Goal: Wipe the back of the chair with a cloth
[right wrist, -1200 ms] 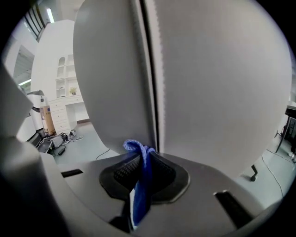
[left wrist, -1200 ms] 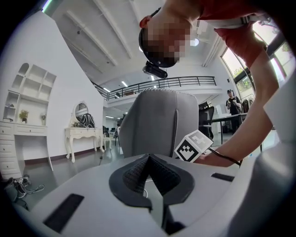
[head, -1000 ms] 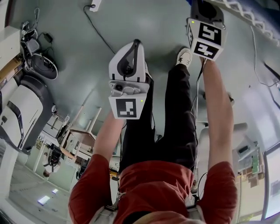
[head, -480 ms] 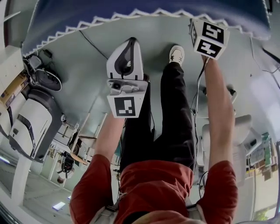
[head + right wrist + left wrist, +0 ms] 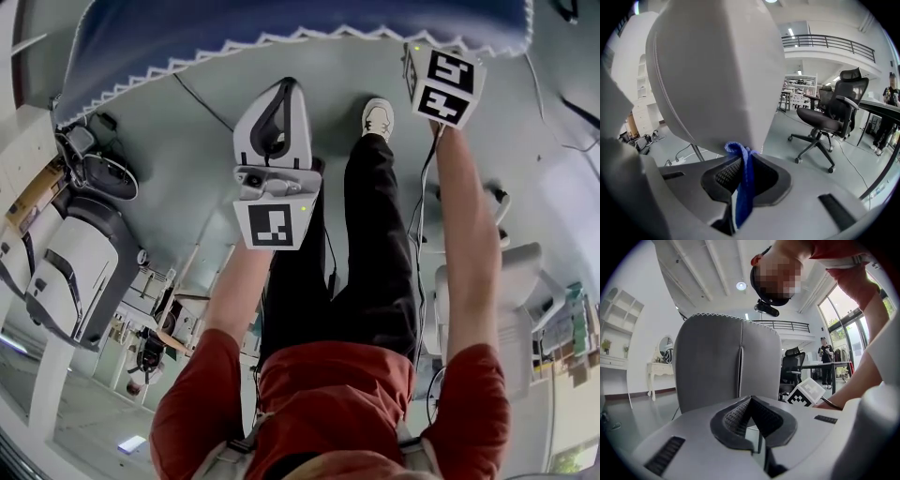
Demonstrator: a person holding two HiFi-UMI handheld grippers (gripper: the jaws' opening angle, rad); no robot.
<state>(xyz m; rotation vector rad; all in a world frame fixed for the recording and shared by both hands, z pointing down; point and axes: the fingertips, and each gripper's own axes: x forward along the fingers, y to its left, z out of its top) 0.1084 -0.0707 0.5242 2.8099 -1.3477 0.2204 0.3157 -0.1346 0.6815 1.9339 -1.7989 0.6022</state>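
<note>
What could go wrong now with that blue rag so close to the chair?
The right gripper pinches the blue cloth with only a small tuft showing past its jaws, so rubbing might tug it loose. With so little cloth out front and the chair back this close, the hard jaws themselves could perhaps scrape the chair.

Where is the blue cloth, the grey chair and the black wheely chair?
blue cloth (image 5: pixel 743 187): right gripper view, the strip between the jaws.
grey chair (image 5: pixel 710 364): left gripper view, on its back.
black chair (image 5: pixel 822 121): right gripper view, its seat.
</note>
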